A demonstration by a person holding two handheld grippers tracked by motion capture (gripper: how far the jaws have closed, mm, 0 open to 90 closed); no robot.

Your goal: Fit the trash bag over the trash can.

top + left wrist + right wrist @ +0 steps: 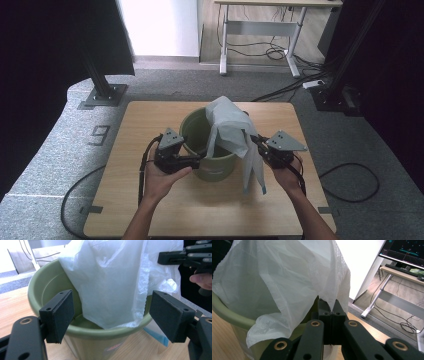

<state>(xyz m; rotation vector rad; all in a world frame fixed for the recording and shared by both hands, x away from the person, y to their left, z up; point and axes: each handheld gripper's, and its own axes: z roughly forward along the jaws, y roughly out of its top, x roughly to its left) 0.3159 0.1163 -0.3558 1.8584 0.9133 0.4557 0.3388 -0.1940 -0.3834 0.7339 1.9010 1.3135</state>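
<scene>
High view: green bucket (pixel 209 150); white bag (pixel 231 131) draped over its rim, pinched by right gripper (pixel 261 145); left gripper (pixel 196 161) wide open, empty, should take the bag's free edge.

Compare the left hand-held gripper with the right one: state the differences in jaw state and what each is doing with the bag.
The left hand-held gripper has its jaws spread wide apart; the right hand-held gripper has its jaws pressed together. The left grips nothing, its pads flanking the green bucket rim, while the right pinches the white plastic bag. Both have black jaws, are held by a hand and sit close beside the bucket.
</scene>
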